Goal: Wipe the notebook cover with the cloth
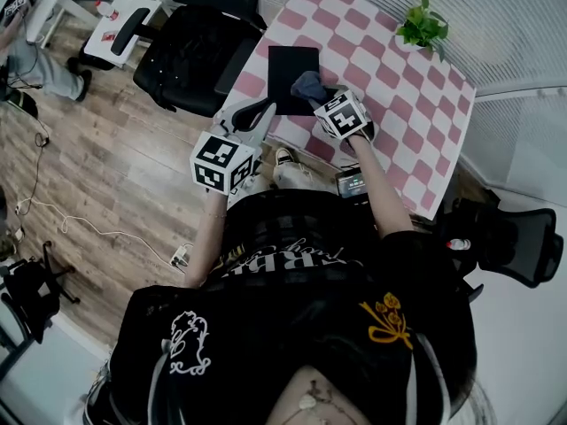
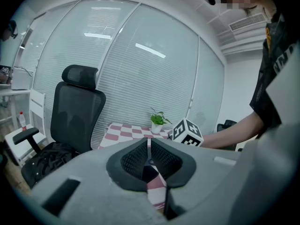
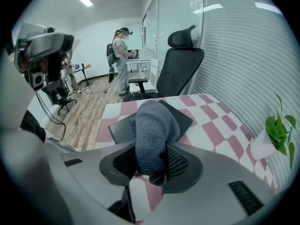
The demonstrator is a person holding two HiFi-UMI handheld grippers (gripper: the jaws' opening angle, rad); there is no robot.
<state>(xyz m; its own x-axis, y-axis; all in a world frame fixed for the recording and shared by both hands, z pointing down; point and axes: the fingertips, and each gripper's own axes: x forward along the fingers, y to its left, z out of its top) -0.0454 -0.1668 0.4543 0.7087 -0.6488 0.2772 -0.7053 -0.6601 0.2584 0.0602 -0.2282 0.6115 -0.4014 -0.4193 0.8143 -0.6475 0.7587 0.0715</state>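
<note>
A black notebook (image 1: 292, 76) lies flat on the pink-and-white checked table (image 1: 399, 87); in the right gripper view the notebook (image 3: 185, 118) sits just ahead of the jaws. My right gripper (image 1: 321, 104) is shut on a grey-blue cloth (image 3: 152, 135), and the bunched cloth (image 1: 307, 85) hangs over the notebook's near right part. My left gripper (image 1: 257, 120) is shut with nothing in it, held off the table's near left edge, short of the notebook. From the left gripper view its jaws (image 2: 149, 159) meet in a thin line.
A small potted plant (image 1: 422, 27) stands at the table's far corner. A black office chair (image 1: 190, 51) sits left of the table, another (image 1: 505, 237) at the right. A phone (image 1: 352, 184) rests near my lap. Another person (image 3: 120, 55) stands across the room.
</note>
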